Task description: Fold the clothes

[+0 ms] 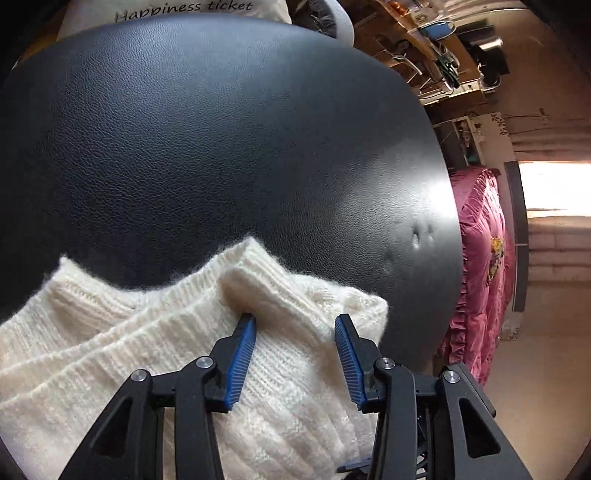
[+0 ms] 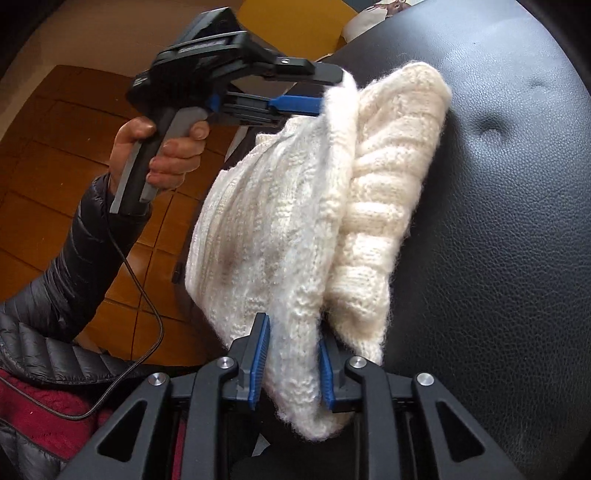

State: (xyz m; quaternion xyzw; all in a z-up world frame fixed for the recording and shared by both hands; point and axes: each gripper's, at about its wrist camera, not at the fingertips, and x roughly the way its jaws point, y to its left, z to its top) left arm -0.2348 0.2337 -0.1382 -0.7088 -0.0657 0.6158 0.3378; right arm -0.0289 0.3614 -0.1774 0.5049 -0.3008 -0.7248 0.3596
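Note:
A fluffy cream knit sweater (image 1: 147, 350) lies folded in layers on a black leather seat (image 1: 221, 147). My left gripper (image 1: 294, 319) points down at its ribbed edge. Its blue pads stand well apart, with the knit lying between and under the tips and no clear squeeze. In the right wrist view the sweater (image 2: 288, 221) has one layer raised on edge beside a thicker folded part on the seat (image 2: 498, 258). My right gripper (image 2: 293, 354) is shut on the near end of that layer. The left gripper (image 2: 328, 88), held by a hand (image 2: 177, 155), meets the layer's far end.
A pillow printed "Happiness ticket" (image 1: 184, 11) sits behind the seat. A pink ruffled bedspread (image 1: 480, 258) and cluttered shelves (image 1: 443, 55) lie to the right. Wooden floor (image 2: 55, 147) shows beyond the seat's left edge. A black cable (image 2: 147, 295) hangs from the left gripper's handle.

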